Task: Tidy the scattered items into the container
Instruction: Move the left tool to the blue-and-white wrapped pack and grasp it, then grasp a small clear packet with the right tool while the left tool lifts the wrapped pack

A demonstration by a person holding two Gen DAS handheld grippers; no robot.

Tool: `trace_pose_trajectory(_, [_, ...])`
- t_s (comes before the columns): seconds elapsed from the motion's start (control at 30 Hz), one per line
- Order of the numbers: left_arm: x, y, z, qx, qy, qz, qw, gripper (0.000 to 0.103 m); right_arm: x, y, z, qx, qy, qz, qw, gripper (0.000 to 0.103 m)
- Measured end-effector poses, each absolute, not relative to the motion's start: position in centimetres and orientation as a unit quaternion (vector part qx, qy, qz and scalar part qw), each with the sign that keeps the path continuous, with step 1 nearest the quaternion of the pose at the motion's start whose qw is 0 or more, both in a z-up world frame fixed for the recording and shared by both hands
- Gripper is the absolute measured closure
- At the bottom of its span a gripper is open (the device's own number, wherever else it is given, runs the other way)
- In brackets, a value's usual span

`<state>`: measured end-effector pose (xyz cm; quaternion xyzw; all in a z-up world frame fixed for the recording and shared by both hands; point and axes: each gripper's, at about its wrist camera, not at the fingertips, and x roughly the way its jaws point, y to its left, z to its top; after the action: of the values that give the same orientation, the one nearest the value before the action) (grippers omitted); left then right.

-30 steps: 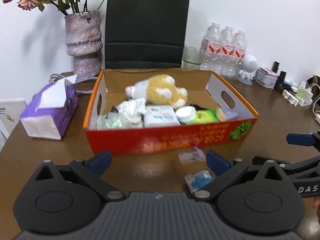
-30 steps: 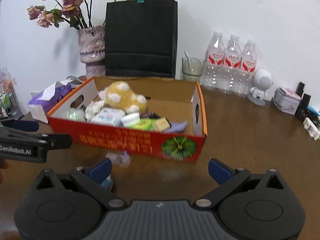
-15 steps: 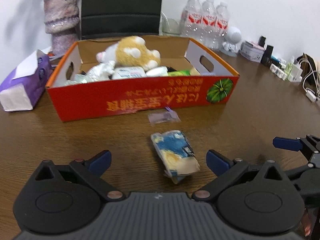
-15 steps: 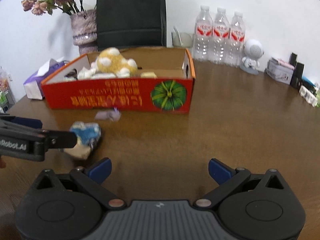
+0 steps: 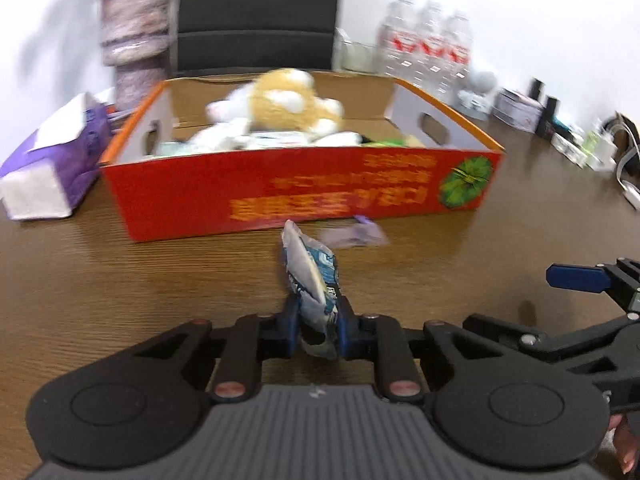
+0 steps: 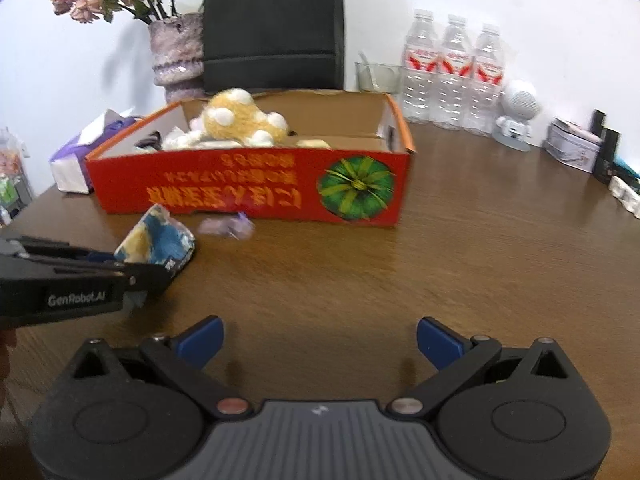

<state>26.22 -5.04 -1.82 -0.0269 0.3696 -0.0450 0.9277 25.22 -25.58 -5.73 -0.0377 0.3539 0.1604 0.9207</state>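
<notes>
My left gripper point(image 5: 318, 326) is shut on a blue and white snack packet point(image 5: 310, 276) and holds it upright above the table, in front of the red cardboard box point(image 5: 296, 196). The packet also shows in the right wrist view point(image 6: 158, 240), pinched by the left gripper point(image 6: 132, 270). The box point(image 6: 248, 192) holds a yellow plush toy point(image 6: 240, 122) and several small items. A small purple wrapper point(image 5: 354, 236) lies on the table by the box's front wall, and also shows in the right wrist view point(image 6: 226, 226). My right gripper point(image 6: 320, 340) is open and empty over bare table.
A purple tissue box point(image 5: 56, 160) stands left of the box. Behind it are a vase point(image 6: 176, 52), a black bag point(image 6: 274, 24), a glass point(image 6: 376, 76) and three water bottles point(image 6: 452, 72). A white figurine point(image 6: 516, 114), a tin point(image 6: 572, 148) and small items sit at the right.
My left gripper has closed on the snack packet and lifted it off the table, standing it upright. The right gripper stays open and has shifted slightly.
</notes>
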Motion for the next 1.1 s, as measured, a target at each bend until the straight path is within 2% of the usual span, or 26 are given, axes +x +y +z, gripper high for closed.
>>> trace_pose_trajectory(0.2, [26.3,-1.8,-1.3,-0.042,0.361,-0.018,0.932,0.084,28.1,-21.1,-5.5,-0.036,0.337,0.186,0.922,0.001])
trace_pose_trajectory(0.27, [26.4,-1.0,-1.1,-0.044,0.357,-0.011,0.933,0.084,29.3,-19.6,-5.6,-0.04,0.337,0.184,0.923,0.004])
trace_pose_trajectory(0.37, [26.7,-0.2,-0.9,-0.052,0.354,-0.006,0.934,0.084,31.0,-17.8,-6.0,-0.031,0.348,0.177,0.92,0.014])
trace_pose_trajectory(0.47, [26.8,0.2,-0.9,-0.057,0.351,-0.008,0.935,0.084,31.7,-16.7,-6.5,-0.036,0.357,0.158,0.92,0.034])
trace_pose_trajectory(0.5, [26.8,0.3,-1.0,-0.057,0.351,-0.009,0.935,0.084,31.6,-16.4,-6.5,-0.046,0.353,0.153,0.922,0.044])
trace_pose_trajectory(0.53, [26.8,0.3,-1.0,-0.058,0.35,-0.011,0.935,0.084,31.4,-16.4,-6.5,-0.047,0.351,0.161,0.921,0.061])
trace_pose_trajectory(0.57, [26.8,0.3,-1.1,-0.06,0.351,-0.012,0.935,0.084,31.2,-16.4,-6.4,-0.049,0.35,0.168,0.92,0.066])
trace_pose_trajectory(1.1, [25.3,0.1,-0.7,-0.07,0.338,-0.029,0.938,0.083,27.6,-19.8,-5.1,-0.027,0.324,0.18,0.928,0.067])
